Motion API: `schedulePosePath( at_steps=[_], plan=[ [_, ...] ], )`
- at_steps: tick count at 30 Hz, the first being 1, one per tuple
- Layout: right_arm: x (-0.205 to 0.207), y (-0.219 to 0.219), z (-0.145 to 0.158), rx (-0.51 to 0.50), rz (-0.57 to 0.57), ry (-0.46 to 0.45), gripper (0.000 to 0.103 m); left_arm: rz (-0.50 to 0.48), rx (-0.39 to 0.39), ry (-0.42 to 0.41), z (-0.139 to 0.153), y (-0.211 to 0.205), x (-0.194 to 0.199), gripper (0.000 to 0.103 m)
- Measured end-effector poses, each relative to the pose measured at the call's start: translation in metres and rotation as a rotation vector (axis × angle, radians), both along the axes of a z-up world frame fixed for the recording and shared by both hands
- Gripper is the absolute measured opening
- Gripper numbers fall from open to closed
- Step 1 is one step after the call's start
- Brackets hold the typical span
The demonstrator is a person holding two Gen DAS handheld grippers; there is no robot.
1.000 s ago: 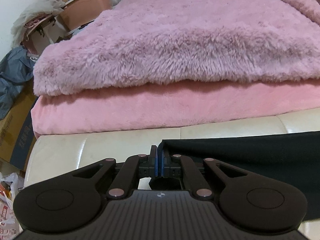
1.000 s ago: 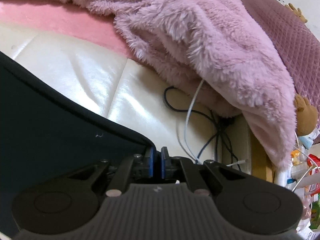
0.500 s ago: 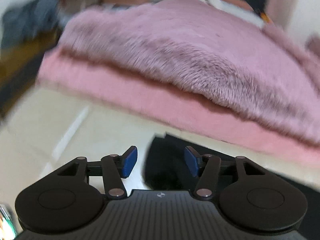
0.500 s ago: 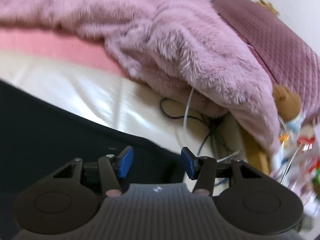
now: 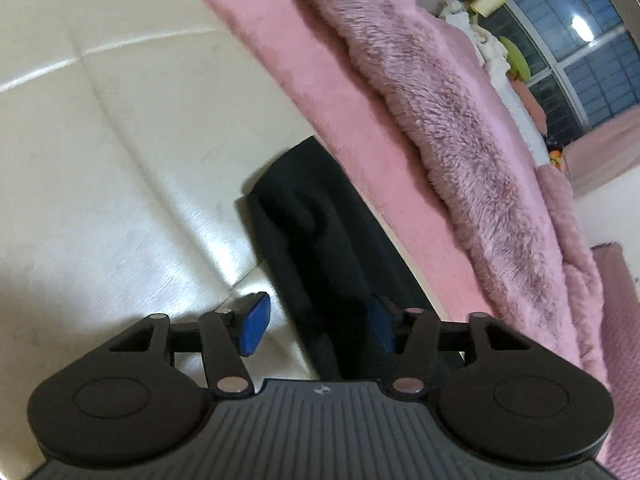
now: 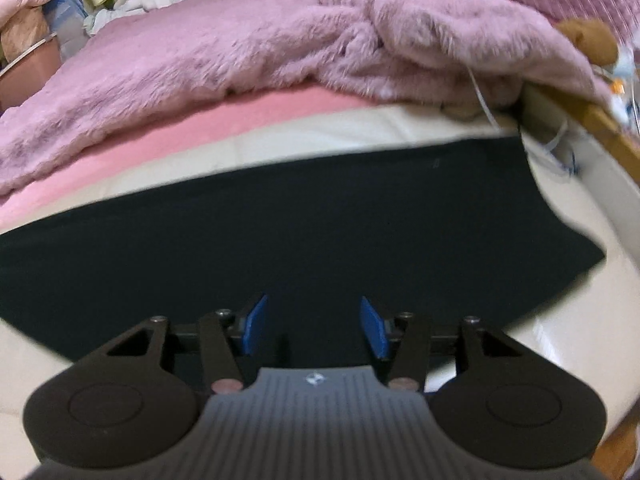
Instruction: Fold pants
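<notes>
The black pants [image 6: 304,216] lie flat on the cream leather surface [image 5: 100,160], spread wide across the right wrist view. In the left wrist view one narrow end of the pants [image 5: 316,232] runs toward me between the blue pads. My left gripper [image 5: 318,324] is open and empty, hovering over that end, its right pad over the dark cloth. My right gripper [image 6: 314,330] is open and empty, above the near edge of the pants.
A fluffy mauve blanket [image 6: 224,44] on a pink blanket [image 5: 332,92] lies just behind the pants. White and dark cables [image 6: 560,144] and a brown teddy bear [image 6: 588,38] sit at the right end. A window [image 5: 576,52] is far off.
Both grippers went from shut on the pants to open and let the cloth go. Both have since swung to new angles; the pants lie flat on the cream surface.
</notes>
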State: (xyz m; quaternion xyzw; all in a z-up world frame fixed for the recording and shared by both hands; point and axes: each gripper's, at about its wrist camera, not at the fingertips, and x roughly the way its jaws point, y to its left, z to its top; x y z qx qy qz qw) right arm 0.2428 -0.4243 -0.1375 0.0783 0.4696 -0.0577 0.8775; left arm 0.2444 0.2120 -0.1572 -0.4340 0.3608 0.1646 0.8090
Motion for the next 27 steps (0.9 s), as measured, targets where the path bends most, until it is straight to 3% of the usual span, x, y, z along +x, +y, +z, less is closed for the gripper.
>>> schedulePosePath(
  at_steps=[1, 2, 3, 6, 8, 11, 12, 14, 21, 25, 27],
  plan=[
    [-0.009, 0.008, -0.001, 0.009, -0.025, 0.016, 0.049, -0.011, 0.027, 0.014, 0.002, -0.003, 0.005, 0.034],
    [-0.019, 0.015, -0.004, 0.022, -0.051, 0.034, 0.051, -0.022, 0.051, 0.037, 0.002, -0.005, 0.007, 0.008],
    [-0.027, 0.020, -0.006, 0.035, -0.072, 0.050, 0.054, -0.032, 0.074, 0.064, 0.002, -0.006, 0.009, 0.001],
    [-0.045, 0.039, -0.020, 0.071, -0.094, 0.112, 0.057, -0.038, 0.140, 0.085, 0.004, -0.008, 0.010, 0.001],
    [-0.047, 0.048, -0.028, 0.067, -0.102, 0.124, 0.053, -0.055, 0.183, 0.102, 0.009, -0.011, 0.008, 0.001],
    [-0.044, 0.053, -0.032, 0.053, -0.124, 0.104, 0.030, -0.082, 0.235, 0.129, 0.017, -0.010, -0.003, 0.001],
    [-0.044, 0.054, -0.032, 0.052, -0.128, 0.106, 0.010, -0.090, 0.245, 0.142, 0.018, -0.008, -0.010, 0.001],
    [-0.043, 0.052, -0.033, 0.089, -0.128, 0.111, 0.001, -0.095, 0.255, 0.164, 0.020, -0.002, -0.024, 0.001],
    [-0.058, 0.061, -0.027, 0.126, -0.065, 0.171, 0.000, -0.076, 0.269, 0.221, 0.027, 0.023, -0.094, 0.001],
    [-0.064, 0.073, -0.028, 0.102, -0.001, 0.197, 0.000, -0.091, 0.197, 0.230, 0.015, 0.042, -0.116, 0.004],
    [-0.063, 0.076, -0.026, 0.077, 0.019, 0.198, 0.008, -0.110, 0.191, 0.246, 0.017, 0.050, -0.119, 0.009]
  ],
)
